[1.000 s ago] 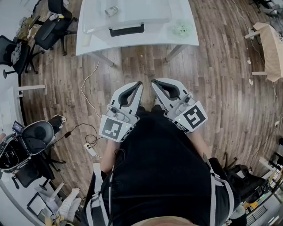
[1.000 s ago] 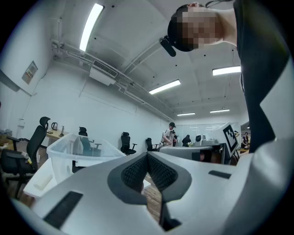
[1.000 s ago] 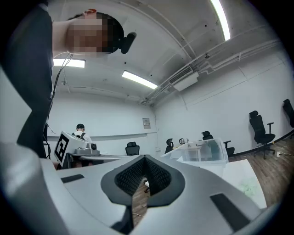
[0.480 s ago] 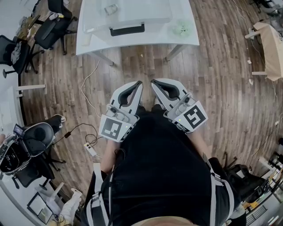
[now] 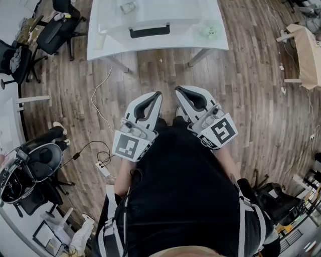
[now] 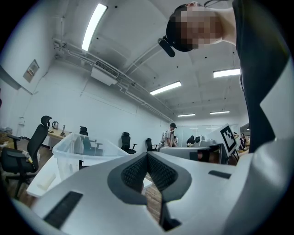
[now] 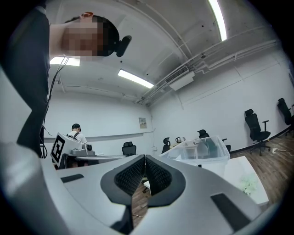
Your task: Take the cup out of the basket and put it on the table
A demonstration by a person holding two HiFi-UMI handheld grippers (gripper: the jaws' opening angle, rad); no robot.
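A clear plastic basket (image 5: 165, 20) with a black handle (image 5: 149, 30) stands on the white table (image 5: 213, 12) at the top of the head view. A small pale cup (image 5: 128, 7) lies inside it at the back left. My left gripper (image 5: 159, 94) and right gripper (image 5: 176, 89) are held side by side in front of my body, well short of the table, over the wood floor. Both are shut with nothing between the pads. The basket also shows in the left gripper view (image 6: 76, 149) and the right gripper view (image 7: 202, 149), beyond the closed tips (image 6: 147, 153) (image 7: 144, 157).
A green crumpled object (image 5: 209, 32) and a white oblong piece (image 5: 102, 40) lie on the table beside the basket. Office chairs (image 5: 55, 30) stand at the left, another chair (image 5: 37, 163) at lower left. A cable and power strip (image 5: 103, 170) lie on the floor; wooden furniture (image 5: 306, 50) at right.
The table and basket have slid a little higher in the head view. The right gripper sits slightly further right. Both grippers stay shut. Feet at the lower left have shifted.
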